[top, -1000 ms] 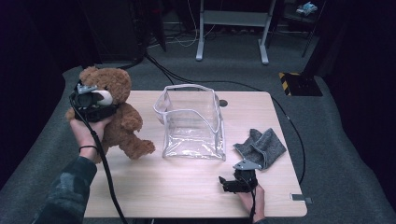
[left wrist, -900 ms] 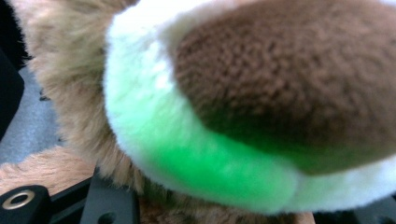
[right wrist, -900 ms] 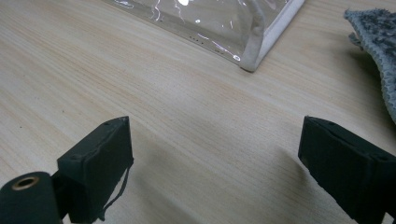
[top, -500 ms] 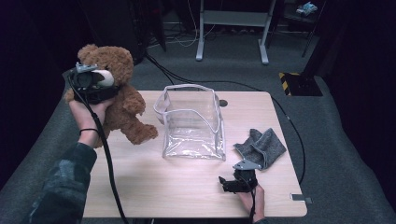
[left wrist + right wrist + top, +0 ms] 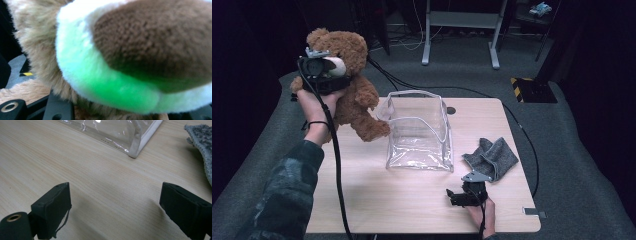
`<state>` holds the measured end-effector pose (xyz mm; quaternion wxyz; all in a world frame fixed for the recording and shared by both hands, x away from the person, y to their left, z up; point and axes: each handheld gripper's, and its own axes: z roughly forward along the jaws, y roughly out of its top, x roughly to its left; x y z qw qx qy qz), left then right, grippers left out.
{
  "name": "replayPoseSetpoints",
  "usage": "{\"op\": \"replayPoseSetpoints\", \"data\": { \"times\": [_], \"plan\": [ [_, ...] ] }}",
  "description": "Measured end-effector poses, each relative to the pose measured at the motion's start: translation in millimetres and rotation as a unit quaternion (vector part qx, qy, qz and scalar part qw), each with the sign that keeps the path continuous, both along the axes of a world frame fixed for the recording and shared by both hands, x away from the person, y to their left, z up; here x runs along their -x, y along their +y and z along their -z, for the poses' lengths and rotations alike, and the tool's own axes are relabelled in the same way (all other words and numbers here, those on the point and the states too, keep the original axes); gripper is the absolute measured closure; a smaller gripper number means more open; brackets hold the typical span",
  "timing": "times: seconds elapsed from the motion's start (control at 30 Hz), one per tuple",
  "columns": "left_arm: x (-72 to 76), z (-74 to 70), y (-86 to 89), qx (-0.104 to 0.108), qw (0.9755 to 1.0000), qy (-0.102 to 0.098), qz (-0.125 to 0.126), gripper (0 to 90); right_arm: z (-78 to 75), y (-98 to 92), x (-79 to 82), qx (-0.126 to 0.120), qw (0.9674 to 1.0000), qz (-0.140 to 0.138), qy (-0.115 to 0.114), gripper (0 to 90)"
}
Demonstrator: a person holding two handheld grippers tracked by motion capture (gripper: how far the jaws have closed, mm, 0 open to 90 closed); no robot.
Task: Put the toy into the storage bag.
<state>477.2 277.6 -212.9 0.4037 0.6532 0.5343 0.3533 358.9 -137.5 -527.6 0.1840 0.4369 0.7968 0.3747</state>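
Left tongs (image 5: 332, 70) clamped on bear (image 5: 354, 95), held high left of open pouch (image 5: 419, 131), likely for loading. Right tongs (image 5: 458, 196) gaped empty, resting on tabletop (image 5: 377, 200).

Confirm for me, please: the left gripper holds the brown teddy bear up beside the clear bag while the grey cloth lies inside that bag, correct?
Not quite. The grey cloth lies on the table to the right of the clear bag, not inside it, as the high view shows. The left gripper does hold the teddy bear up beside the bag.
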Motion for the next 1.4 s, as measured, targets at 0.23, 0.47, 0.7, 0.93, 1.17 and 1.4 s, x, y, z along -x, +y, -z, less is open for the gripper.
{"op": "replayPoseSetpoints", "data": {
  "times": [0.23,0.47,0.7,0.93,1.17,1.4],
  "plan": [
    [-9.9,-8.8,-20.0,0.0,0.9999,-0.005,0.014,44.6,0.0,0.1,0.0,0.0,1.0,0.0,0.0,9.4],
    [-21.0,-16.6,-39.7,0.001,0.9996,-0.008,0.027,44.5,0.3,0.5,0.0,-0.002,1.0,0.0,0.004,9.5],
    [-28.6,-26.9,-60.9,0.0,0.9992,-0.016,0.036,44.5,0.1,0.2,-0.1,-0.001,1.0,-0.001,0.003,9.6],
    [-37.4,-29.5,-85.1,0.0,0.9985,-0.025,0.049,44.5,0.0,-0.4,-0.3,-0.001,1.0,-0.004,0.002,9.5],
    [-47.8,-29.5,-112.5,0.007,0.9973,-0.038,0.063,44.4,0.0,-0.2,-0.1,-0.005,1.0,-0.003,0.002,9.6],
    [-56.0,-19.3,-131.9,0.021,0.9954,-0.04,0.084,44.3,0.1,-0.6,0.0,-0.004,1.0,-0.005,0.0,9.5]
  ]
}}
